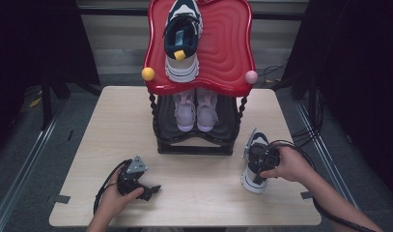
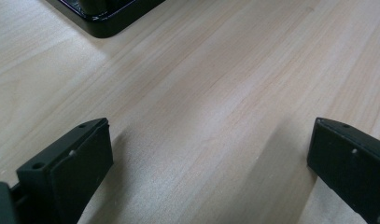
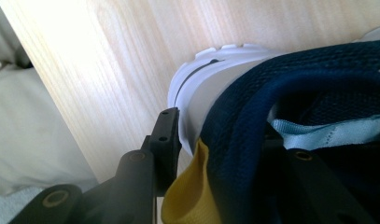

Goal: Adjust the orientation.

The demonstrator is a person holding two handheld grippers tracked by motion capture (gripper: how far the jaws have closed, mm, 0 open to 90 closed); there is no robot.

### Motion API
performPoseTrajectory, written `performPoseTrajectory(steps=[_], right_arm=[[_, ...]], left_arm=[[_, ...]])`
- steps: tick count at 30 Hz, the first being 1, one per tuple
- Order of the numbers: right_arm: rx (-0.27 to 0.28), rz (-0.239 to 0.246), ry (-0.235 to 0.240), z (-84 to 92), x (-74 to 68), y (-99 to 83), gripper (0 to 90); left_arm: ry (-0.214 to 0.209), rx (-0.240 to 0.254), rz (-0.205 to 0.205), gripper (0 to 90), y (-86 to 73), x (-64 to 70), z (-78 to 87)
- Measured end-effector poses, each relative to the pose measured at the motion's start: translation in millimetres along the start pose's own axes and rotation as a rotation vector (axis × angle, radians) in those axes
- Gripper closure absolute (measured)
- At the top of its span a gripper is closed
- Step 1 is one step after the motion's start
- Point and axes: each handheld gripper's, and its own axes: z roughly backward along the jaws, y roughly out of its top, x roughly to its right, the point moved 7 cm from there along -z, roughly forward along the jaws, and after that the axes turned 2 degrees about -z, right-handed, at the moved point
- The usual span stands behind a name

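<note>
Wooden table [image 1: 112, 135] underneath everything, with a two-tier shoe rack at its far middle: red top tray [image 1: 228, 53] carrying one navy-and-white sneaker [image 1: 182, 41], heel toward the person, and a black lower shelf [image 1: 194, 142] holding a pair of pale pink shoes [image 1: 196, 111]. Yellow knob [image 1: 147, 74] and pink knob [image 1: 251, 77] at the tray's front corners. Matching second sneaker [image 1: 254, 166] down on the table at the right, just beside the rack's base, long axis running roughly away from the person, toe toward the rack side. Right gripper [image 1: 267, 158] directly on it — fingers [image 3: 166, 135] part-closed over the heel collar, one outside against the white heel, the other inside the navy opening by the yellow pull tab [image 3: 190, 196] and pale blue strap [image 3: 327, 133]; looks like a grip on the collar. Free spot on the red tray beside the mate lies up and to the left of the held shoe, so tray rim and pink knob stand in the likely path. Left gripper [image 1: 150, 191] well apart at the near left, low over bare wood, fingers [image 2: 80, 163] spread wide — nothing between them.
</note>
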Motion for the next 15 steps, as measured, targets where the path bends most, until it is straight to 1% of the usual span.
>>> performPoseTrajectory(steps=[1,2,3,4,5,7,8,11,12,13,14,15], right_arm=[[-0.002,0.025,-0.003,0.4,1.4,0.0,60.2],[-0.010,0.021,0.002,1.1,-0.7,0.1,60.2],[-0.011,0.036,0.002,0.6,0.1,-0.1,60.6],[-0.017,0.034,-0.001,0.6,-0.3,-0.2,61.3],[-0.022,0.034,0.008,0.7,-1.5,0.0,61.9],[-0.027,0.053,0.003,0.4,-0.9,0.6,63.9],[-0.020,0.066,0.000,-0.6,0.8,1.2,64.7],[-0.028,0.060,-0.003,-1.3,0.1,1.1,66.9],[-0.027,0.051,0.000,-1.3,-0.8,1.3,67.0],[-0.026,0.077,-0.004,-2.2,1.5,0.9,66.8],[-0.025,0.067,-0.001,-3.0,0.5,1.1,66.5],[-0.034,0.068,0.003,-3.5,0.4,0.6,66.5]], left_arm=[[-0.001,0.000,0.001,0.0,0.0,0.1,-0.1],[0.000,0.000,0.000,0.0,0.0,0.0,0.0],[-0.003,0.000,0.002,0.0,0.0,0.3,-0.1],[-0.003,0.000,0.001,0.0,0.0,0.2,-0.1],[-0.003,0.000,0.001,0.0,0.0,0.2,-0.1],[-0.003,0.000,0.001,0.0,0.0,0.2,-0.1],[-0.003,0.000,0.001,0.0,0.0,0.2,-0.1],[-0.003,0.000,0.001,0.0,0.0,0.2,-0.1],[-0.003,0.000,0.001,0.0,0.0,0.2,-0.1],[-0.003,0.001,0.001,0.0,0.0,0.2,-0.1],[-0.003,0.000,0.001,0.0,0.0,0.2,-0.1],[-0.003,0.000,0.001,0.0,0.0,0.2,-0.1]])
